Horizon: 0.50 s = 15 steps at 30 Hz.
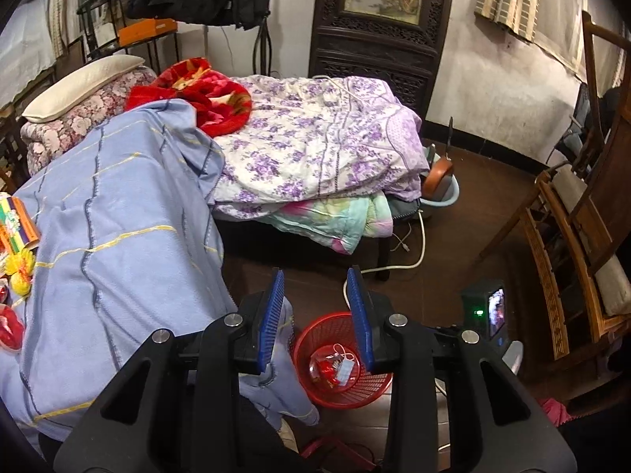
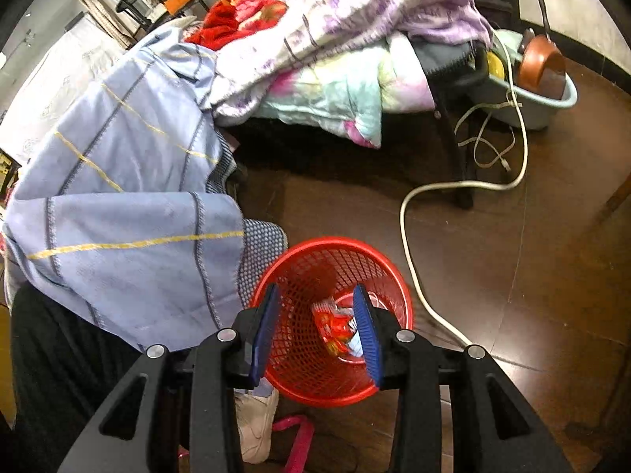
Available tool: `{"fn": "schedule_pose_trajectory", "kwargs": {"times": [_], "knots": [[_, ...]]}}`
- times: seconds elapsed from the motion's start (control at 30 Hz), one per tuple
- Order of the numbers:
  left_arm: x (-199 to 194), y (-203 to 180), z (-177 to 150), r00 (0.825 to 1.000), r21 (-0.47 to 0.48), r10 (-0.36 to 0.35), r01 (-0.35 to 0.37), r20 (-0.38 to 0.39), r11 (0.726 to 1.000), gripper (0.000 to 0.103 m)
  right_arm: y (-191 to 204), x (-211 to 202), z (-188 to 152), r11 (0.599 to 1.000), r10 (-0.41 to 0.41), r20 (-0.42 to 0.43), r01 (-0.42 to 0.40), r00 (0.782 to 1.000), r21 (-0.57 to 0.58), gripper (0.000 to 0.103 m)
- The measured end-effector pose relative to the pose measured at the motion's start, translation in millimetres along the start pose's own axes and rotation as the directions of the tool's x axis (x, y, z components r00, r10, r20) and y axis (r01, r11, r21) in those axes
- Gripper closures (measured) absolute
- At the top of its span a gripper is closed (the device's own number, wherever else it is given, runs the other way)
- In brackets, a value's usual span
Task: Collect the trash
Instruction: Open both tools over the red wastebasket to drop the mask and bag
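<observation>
Both grippers above red basket [image 2: 315, 272]: right gripper [image 2: 317, 331] spread, empty; left gripper [image 1: 317, 319] spread, empty. Red wrappers [image 2: 333, 327] inside, blue blanket [image 2: 130, 181] left.

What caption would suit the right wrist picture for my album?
Open right gripper hovers over a red mesh wastebasket holding wrappers, beside a blue bedsheet.

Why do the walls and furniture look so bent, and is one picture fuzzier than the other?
Left wrist view: the fisheye lens bows the wall and chair near the edges, with black corners; it is mostly sharp. Right wrist view: same bending, but the purple quilt looks smeared, while the red basket below the open right gripper is clearer; the floor shows soft glare.
</observation>
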State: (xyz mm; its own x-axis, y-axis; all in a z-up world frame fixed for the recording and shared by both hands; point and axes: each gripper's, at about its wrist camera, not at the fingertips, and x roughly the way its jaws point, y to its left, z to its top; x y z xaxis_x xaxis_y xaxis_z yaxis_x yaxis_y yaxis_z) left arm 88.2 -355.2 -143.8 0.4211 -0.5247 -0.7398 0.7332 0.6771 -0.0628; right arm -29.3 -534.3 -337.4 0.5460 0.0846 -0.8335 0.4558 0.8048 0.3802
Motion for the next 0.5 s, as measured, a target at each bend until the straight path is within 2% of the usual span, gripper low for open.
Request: {"fn": "schedule_pose_trajectory", "kwargs": {"times": [0.1, 0.27, 0.4, 0.5], "knots": [[-5, 8, 0, 1.000, -0.019, 0.013, -0.013, 0.008, 1.000, 0.068, 13, -17, 7, 1.000, 0.005, 0.034, -0.004, 0.999, -0.029, 0.064], [-26, 22, -3, 0.996, -0.050, 0.079, -0.077, 0.050, 0.996, 0.055, 50, -59, 21, 0.992, 0.016, 0.128, 0.000, 0.992, -0.126, 0.061], [-52, 32, -6, 0.985, -0.057, 0.140, -0.135, 0.104, 0.989, 0.044, 85, -95, 30, 0.980, 0.048, 0.205, -0.006, 0.978, -0.199, 0.055], [-77, 41, -11, 0.970, -0.074, 0.193, -0.184, 0.149, 0.980, 0.036, 111, -119, 34, 0.968, 0.074, 0.246, -0.010, 0.966, -0.250, 0.050]]}}
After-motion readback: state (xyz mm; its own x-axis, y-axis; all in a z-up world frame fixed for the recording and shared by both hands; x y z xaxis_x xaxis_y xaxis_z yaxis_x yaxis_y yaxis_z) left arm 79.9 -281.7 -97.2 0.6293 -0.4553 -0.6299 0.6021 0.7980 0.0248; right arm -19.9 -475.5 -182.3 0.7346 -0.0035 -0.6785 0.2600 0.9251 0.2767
